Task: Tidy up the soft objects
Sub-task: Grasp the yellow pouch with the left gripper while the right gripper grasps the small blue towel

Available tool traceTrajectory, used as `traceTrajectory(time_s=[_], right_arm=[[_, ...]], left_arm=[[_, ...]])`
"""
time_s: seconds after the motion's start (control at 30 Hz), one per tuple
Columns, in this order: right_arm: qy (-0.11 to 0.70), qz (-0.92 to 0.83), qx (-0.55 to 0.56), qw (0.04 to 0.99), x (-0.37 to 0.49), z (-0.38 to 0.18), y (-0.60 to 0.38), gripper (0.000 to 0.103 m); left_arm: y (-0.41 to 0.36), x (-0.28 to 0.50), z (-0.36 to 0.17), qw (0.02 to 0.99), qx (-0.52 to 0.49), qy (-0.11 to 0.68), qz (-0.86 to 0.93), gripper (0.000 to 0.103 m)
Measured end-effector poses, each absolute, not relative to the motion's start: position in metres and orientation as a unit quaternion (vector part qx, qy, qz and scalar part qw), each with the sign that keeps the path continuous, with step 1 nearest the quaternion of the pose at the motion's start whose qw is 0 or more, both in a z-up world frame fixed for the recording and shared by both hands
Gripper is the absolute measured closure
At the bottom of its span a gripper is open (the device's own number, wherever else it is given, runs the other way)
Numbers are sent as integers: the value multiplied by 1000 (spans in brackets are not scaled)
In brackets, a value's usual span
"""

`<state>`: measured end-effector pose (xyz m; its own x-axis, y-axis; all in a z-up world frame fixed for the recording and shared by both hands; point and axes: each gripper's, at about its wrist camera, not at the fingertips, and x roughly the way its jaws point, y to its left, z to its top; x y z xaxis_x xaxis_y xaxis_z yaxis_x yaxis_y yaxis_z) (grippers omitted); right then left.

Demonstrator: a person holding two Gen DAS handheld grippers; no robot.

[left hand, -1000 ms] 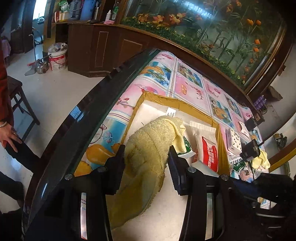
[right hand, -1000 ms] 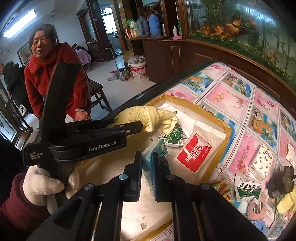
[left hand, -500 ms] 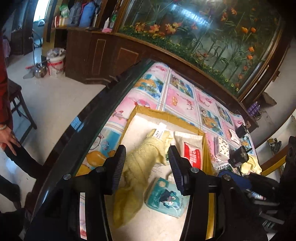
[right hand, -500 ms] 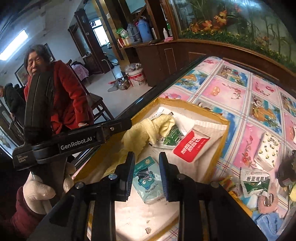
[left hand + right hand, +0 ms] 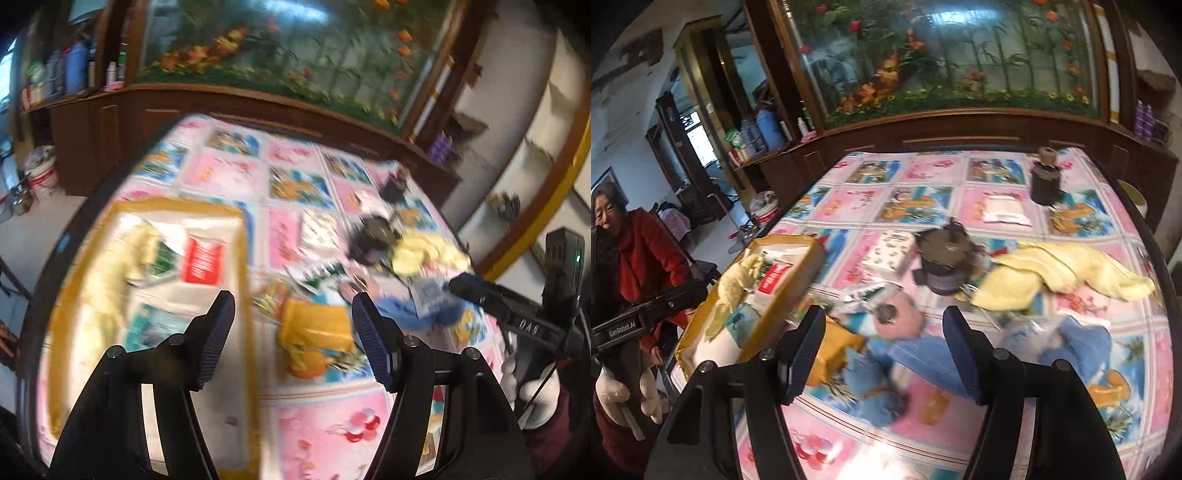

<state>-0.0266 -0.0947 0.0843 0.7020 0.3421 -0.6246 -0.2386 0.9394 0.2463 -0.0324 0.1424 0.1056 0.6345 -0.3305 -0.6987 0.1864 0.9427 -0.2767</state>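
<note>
Hovering above a surface covered in a cartoon-print cloth, the left gripper and right gripper are both seen with fingers spread wide and nothing held between them. A yellow towel is shown lying in the cardboard box at the left edge, beside 1 red-and-white packet and a teal packet. A 2nd yellow towel and blue cloths are spread on the surface outside the box, near a dark jar.
</note>
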Motion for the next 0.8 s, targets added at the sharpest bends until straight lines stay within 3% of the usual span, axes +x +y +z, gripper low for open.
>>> traceTrajectory(time_s=[0.2,0.4,0.6,0.67,0.73,0.8], right_arm=[[388,152,130,900,-35,61,-135,37],[426,222,19,877,-34,35,-71,37],[435,244,-22,867,-15,14,-31,39],[435,251,-8,865,-11,15,-36,70],[442,247,7,862,-12,15,-47,78],[447,229,-1,865,-16,13,-57,78]], left_arm=[[80,8,63,869,-53,466,-160,37],[71,27,32,830,-70,529,-165,37],[82,10,44,804,-110,544,-215,37],[82,2,58,818,-88,524,-221,37],[75,-3,69,838,-39,499,-219,37],[69,-3,69,846,1,488,-214,37]])
